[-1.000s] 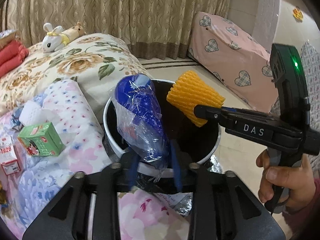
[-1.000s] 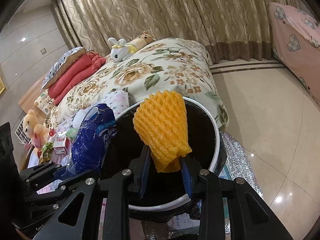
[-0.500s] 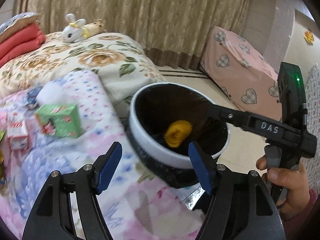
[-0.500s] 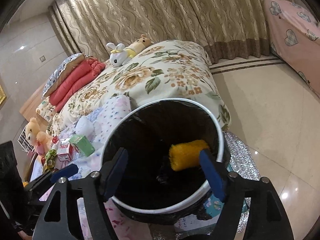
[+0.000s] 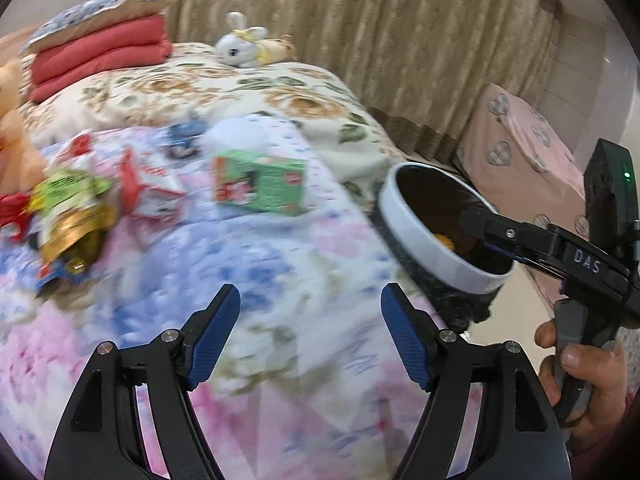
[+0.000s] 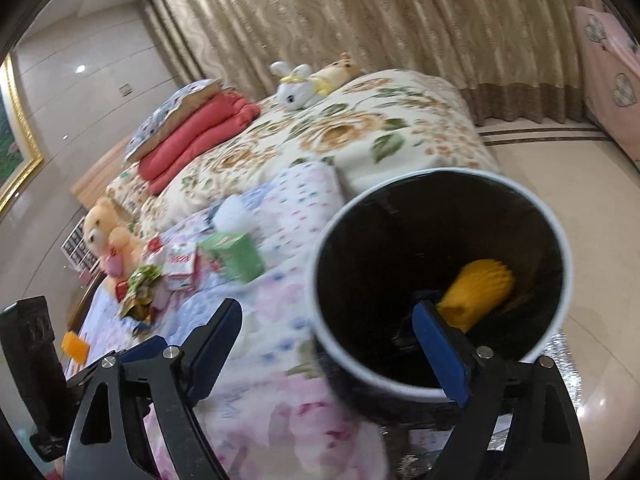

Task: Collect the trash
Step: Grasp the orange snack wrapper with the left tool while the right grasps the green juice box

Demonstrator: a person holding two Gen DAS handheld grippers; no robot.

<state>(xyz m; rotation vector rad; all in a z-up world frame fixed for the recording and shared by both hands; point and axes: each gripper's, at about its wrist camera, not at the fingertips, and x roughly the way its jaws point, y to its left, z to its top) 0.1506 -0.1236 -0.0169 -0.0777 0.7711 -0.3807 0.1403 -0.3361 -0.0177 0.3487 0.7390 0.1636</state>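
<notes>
The white-rimmed, black-lined trash bin stands on the floor against the bed; a yellow foam net lies inside it. The bin also shows in the left wrist view. My left gripper is open and empty above the pastel quilt. My right gripper is open and empty, one finger over the bin's near rim. On the quilt lie a green carton, a red-and-white carton, snack wrappers and a white wad.
Folded red blankets and a plush rabbit sit at the far end of the bed. A teddy bear is at the left edge. Curtains and a pink covered sofa stand beyond the tile floor.
Both grippers have opened; the blue bag and yellow foam net dropped into the bin. Both grippers have since swung left, away from the bin toward the trash on the quilt.
</notes>
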